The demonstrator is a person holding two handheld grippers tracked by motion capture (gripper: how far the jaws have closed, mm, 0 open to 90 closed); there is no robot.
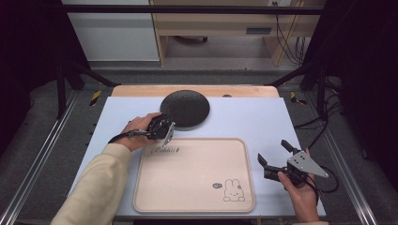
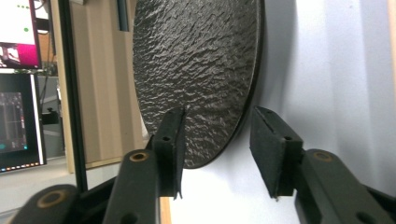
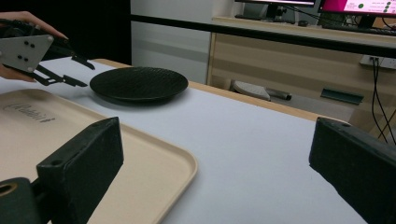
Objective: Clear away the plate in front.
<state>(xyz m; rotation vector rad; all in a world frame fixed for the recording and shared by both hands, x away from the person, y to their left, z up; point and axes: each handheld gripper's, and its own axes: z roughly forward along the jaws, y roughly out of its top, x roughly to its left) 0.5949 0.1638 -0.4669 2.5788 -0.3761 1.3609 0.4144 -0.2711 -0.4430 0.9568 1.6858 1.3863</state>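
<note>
Black textured plate [image 1: 185,108], flat, behind tray [image 1: 195,174]

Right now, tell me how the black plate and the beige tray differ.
The black plate is round and dark with a rough, rippled surface; the beige tray is a rounded rectangle, pale and smooth, with a rabbit drawing and lettering. The tray is clearly larger. The left gripper straddles the plate's edge; no gripper is at the tray. Both lie flat on the white tabletop and carry nothing.

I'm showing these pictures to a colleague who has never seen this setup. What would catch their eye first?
Probably the black textured plate at the far side of the pale table, with the left gripper straddling its near rim, jaws not yet touching. Next, the big beige tray with a rabbit drawing, in front; the right gripper waits open beside it.
</note>
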